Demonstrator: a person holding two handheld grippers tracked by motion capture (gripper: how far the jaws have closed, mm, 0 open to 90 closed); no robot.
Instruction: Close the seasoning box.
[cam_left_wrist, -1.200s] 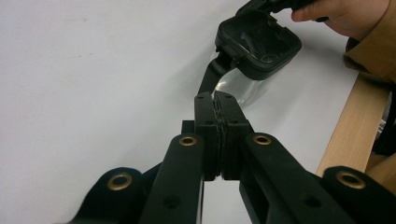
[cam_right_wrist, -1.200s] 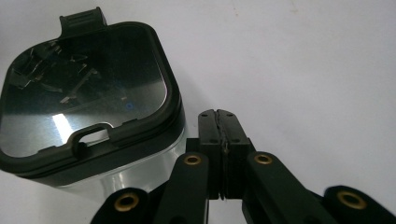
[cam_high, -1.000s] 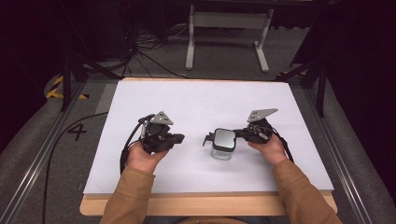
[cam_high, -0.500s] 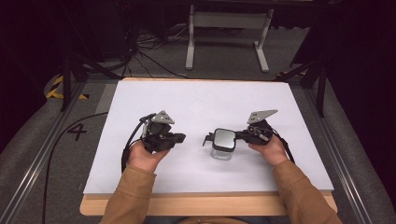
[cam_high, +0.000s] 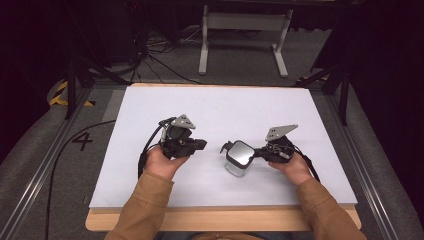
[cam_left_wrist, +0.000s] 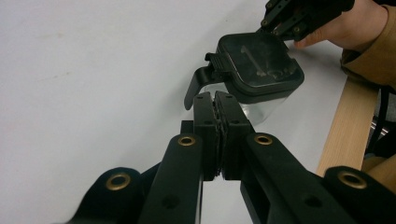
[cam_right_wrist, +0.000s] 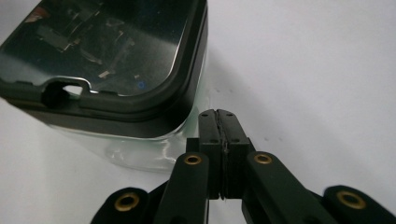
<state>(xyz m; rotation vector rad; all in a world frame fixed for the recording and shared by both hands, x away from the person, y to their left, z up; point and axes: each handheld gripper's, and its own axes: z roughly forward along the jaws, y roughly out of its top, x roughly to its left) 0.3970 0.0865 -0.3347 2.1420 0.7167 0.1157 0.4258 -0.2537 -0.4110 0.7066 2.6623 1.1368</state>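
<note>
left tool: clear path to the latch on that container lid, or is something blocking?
Probably yes. In the left gripper view the left tool, jaws shut, points at the black latch sticking out from the container, with bare white table between. The right tool sits at the opposite side. It would need opening first.

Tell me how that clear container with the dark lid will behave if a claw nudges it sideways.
The clear container looks rigid and seems empty, so probably light and quick to slide on the smooth white table. Its dark lid sits wide on top, so a high push might tip it; push low. The glossy walls may slip between the jaws.
</note>
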